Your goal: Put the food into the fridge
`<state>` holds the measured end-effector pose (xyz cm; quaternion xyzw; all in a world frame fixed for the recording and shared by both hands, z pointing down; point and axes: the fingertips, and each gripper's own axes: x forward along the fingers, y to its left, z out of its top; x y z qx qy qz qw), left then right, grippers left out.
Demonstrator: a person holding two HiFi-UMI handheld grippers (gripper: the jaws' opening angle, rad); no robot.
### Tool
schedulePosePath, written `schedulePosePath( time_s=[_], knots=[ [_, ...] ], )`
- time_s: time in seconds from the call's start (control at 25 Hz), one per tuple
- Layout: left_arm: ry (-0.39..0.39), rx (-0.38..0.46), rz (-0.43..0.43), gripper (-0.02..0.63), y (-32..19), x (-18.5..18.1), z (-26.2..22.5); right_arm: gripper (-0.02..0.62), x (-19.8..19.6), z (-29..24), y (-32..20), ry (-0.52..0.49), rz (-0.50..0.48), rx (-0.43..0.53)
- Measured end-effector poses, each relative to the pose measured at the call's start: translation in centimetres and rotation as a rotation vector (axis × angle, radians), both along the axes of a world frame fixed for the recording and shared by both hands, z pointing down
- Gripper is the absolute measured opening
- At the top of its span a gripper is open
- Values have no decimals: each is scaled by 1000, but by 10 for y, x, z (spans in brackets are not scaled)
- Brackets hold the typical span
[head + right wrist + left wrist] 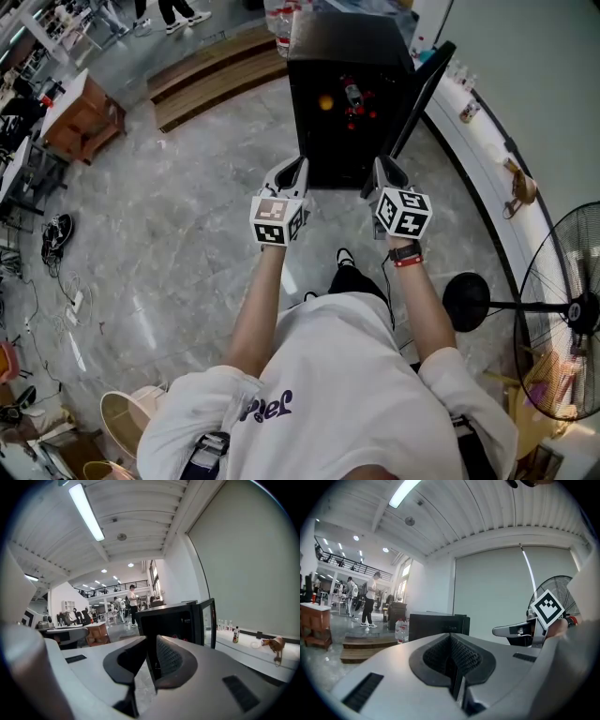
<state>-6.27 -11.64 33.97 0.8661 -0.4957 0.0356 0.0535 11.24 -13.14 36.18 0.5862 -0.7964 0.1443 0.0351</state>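
Fridge [347, 42] top centre, door [424, 94] open, food [353, 101] inside. Left hand-held gripper [290, 175] closed, empty; right hand-held gripper [386, 173] slightly apart, empty. Next, likely: shut door.

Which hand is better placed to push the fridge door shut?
Right. The open door of the fridge stands just ahead of the right gripper; the left gripper is farther from it. Both are empty.

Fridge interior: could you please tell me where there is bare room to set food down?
In the fridge, the lower part, below the orange item and the red items, looks bare, as does the strip along its left wall. The upper middle, where those items cluster toward the open door, is crowded. The interior is dim, so this is tentative.
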Motion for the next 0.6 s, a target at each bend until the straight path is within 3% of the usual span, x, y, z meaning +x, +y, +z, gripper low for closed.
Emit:
schedulePosePath(
  time_s=[0.6],
  knots=[
    [-4, 23, 28, 18, 11, 16, -2, 14, 8, -5, 17, -12, 38, 36]
  ],
)
